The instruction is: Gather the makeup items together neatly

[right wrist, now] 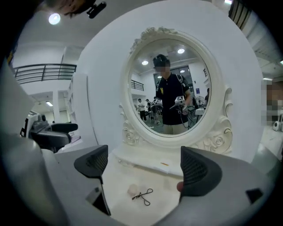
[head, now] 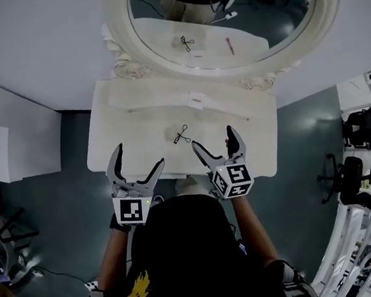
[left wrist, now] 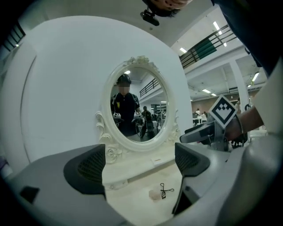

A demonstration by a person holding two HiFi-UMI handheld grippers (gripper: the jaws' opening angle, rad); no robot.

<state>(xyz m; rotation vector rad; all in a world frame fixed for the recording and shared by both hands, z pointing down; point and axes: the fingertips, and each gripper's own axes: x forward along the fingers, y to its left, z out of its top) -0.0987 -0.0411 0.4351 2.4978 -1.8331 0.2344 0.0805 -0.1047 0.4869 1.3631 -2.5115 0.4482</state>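
Vanity top: eyelash curler beyond left hand-held gripper and right hand-held gripper

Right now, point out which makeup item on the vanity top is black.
The eyelash curler, thin and black; the round puff beside it is pale.

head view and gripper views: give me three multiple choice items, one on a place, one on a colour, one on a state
1. Where does the eyelash curler lie?
A. on the tabletop
B. on the floor
C. in a drawer

2. What colour is the mirror frame?
A. black
B. cream white
C. red

3. How do the right gripper's jaws stand?
A. shut on the curler
B. shut, empty
C. wide apart, gripping nothing

Answers: 1 A, it rests on the pale top; 2 B, the carved frame is cream; 3 C, bare table shows between them.
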